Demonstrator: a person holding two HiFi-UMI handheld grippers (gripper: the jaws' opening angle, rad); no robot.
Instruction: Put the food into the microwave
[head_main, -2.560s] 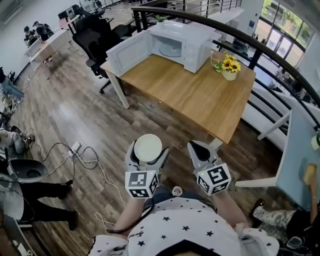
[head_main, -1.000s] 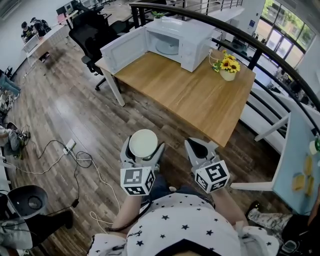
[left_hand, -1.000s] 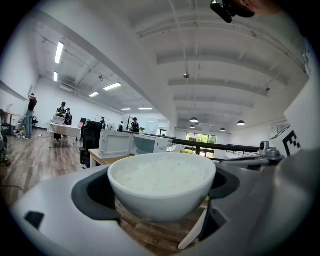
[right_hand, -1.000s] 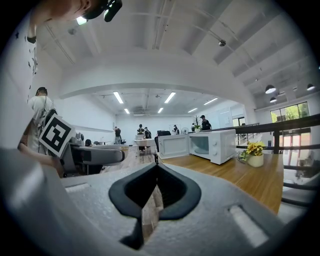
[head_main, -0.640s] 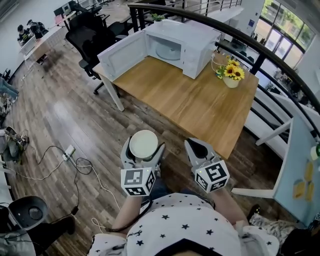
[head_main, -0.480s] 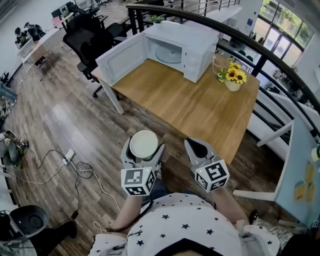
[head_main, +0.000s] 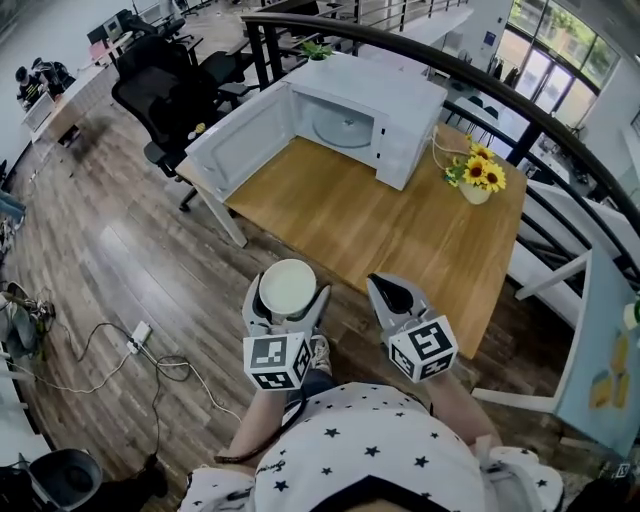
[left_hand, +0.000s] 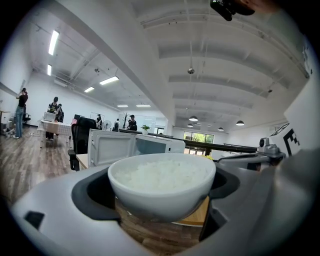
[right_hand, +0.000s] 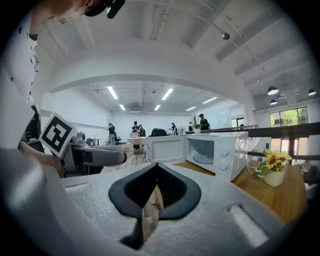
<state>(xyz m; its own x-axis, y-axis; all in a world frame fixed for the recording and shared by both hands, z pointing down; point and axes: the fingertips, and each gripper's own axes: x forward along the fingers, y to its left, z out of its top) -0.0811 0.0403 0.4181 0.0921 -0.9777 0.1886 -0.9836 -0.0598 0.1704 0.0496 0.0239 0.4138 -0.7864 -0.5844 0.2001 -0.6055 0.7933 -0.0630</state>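
Note:
A white bowl of rice (head_main: 287, 287) (left_hand: 162, 182) sits gripped in my left gripper (head_main: 288, 300), held level over the wooden floor just short of the table's near edge. The jaws of my right gripper (head_main: 391, 297) (right_hand: 152, 202) are shut with nothing between them, to the right of the bowl. The white microwave (head_main: 368, 112) (right_hand: 215, 152) stands at the far side of the wooden table (head_main: 400, 235) with its door (head_main: 240, 147) swung open to the left and its glass turntable showing inside.
A vase of sunflowers (head_main: 475, 176) stands on the table right of the microwave. A black railing (head_main: 520, 110) runs behind the table. Black office chairs (head_main: 160, 95) stand at the far left. Cables and a power strip (head_main: 140, 335) lie on the floor at left.
The table and microwave have drawn nearer and lower in the head view as I walked towards them. Both grippers keep the same pose, the bowl still held in the left.

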